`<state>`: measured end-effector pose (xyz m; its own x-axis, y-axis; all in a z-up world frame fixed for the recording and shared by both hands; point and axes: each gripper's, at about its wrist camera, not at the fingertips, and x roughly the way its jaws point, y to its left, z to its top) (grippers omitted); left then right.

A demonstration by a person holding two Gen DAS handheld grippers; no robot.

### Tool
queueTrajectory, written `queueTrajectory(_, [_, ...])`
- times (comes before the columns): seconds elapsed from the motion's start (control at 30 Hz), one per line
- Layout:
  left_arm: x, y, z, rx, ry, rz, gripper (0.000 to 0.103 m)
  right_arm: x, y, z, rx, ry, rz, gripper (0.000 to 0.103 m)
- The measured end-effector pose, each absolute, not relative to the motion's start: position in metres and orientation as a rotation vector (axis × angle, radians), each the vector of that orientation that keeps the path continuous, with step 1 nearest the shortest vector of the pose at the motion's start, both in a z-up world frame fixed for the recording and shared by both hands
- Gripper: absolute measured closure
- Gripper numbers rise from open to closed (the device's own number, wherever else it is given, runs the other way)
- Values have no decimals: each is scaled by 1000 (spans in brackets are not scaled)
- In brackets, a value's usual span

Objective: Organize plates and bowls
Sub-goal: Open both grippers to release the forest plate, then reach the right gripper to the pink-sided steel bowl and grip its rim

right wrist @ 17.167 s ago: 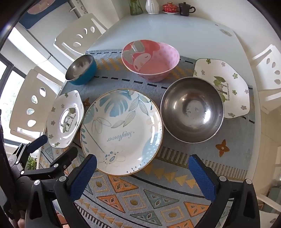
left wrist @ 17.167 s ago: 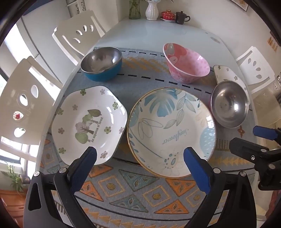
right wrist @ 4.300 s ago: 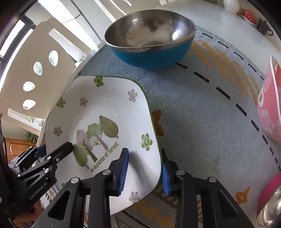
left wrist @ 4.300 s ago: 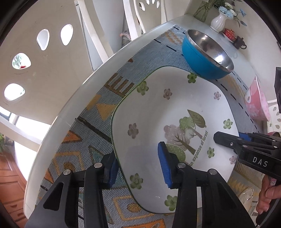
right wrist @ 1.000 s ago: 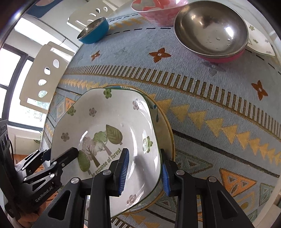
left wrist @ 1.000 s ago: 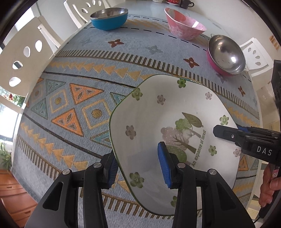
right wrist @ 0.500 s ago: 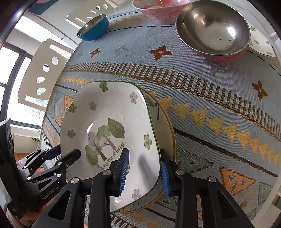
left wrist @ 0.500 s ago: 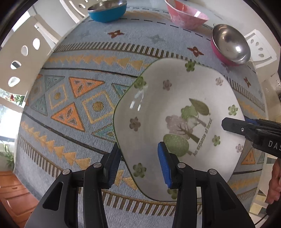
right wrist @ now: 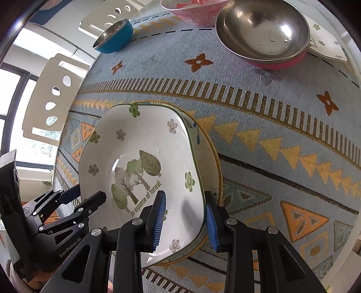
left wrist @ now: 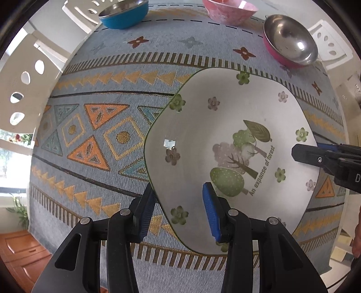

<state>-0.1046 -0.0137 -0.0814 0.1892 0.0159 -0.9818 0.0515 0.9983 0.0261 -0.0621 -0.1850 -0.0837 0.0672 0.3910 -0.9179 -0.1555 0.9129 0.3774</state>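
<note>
Left tongs (left wrist: 179,216): nearly closed on the near-left rim of the forest plate (left wrist: 225,139); we see one pad under the rim, one on the inner face.
Forest plate: we hold it from both sides, lying over the sunflower plate (right wrist: 212,157).
Right tongs (right wrist: 183,219): closed across the plate's right rim, one pad inside, one outside.
Edges and room: patterned mat (left wrist: 90,135) lies bare to the left; blue bowl (left wrist: 123,13), pink bowl (left wrist: 230,11) and steel bowl (left wrist: 291,38) sit well apart at the far bench edge.
Views: only our right wrist view shows the sunflower plate's gold rim and a second forest plate (right wrist: 327,42) behind the steel bowl.
</note>
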Motion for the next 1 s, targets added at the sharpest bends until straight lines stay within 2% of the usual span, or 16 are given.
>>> queueTrajectory(0.6, [-109, -15, -71, 76, 1397, -21, 62, -63, -184, -73, 155, 1451, 390, 70])
queueTrajectory(0.93, [-114, -17, -55, 56, 1362, 21, 62, -72, -209, -59, 221, 1407, 408, 70])
queueTrajectory(1.0, [-117, -21, -51, 59, 1352, 29, 58, -75, -216, -56, 241, 1393, 419, 70])
